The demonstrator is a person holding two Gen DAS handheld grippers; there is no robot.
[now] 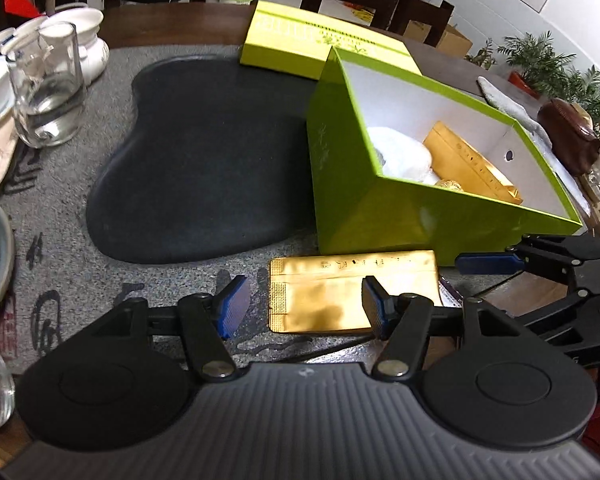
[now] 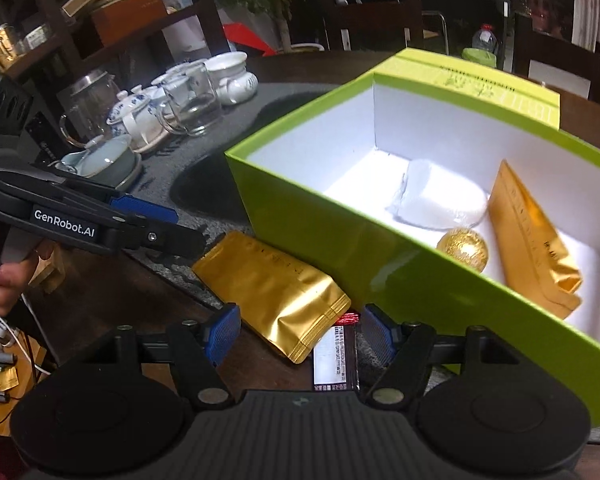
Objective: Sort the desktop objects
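Note:
An open lime-green box [image 1: 352,204] [image 2: 324,236] stands on the grey mat; inside lie a white pouch [image 2: 440,196], a gold foil ball [image 2: 462,248] and a gold packet [image 2: 532,248]. Another gold foil packet [image 1: 352,292] [image 2: 272,284] lies flat on the mat in front of the box. My left gripper [image 1: 304,304] is open just above this packet, its right finger over the packet's right half. My right gripper [image 2: 300,336] is open too, hovering over the packet's sealed end and a small dark label packet [image 2: 336,356]. The right gripper's fingers [image 1: 488,262] show at the right of the left wrist view.
The green box lid [image 1: 320,40] lies behind the box. A black stone tray [image 1: 204,160] fills the mat's middle. A glass pitcher [image 1: 48,88], white teaware [image 2: 180,100] and a celadon cup [image 2: 108,160] crowd the left side. A brown pouch [image 1: 568,132] sits far right. A hand [image 2: 4,284] holds the left gripper.

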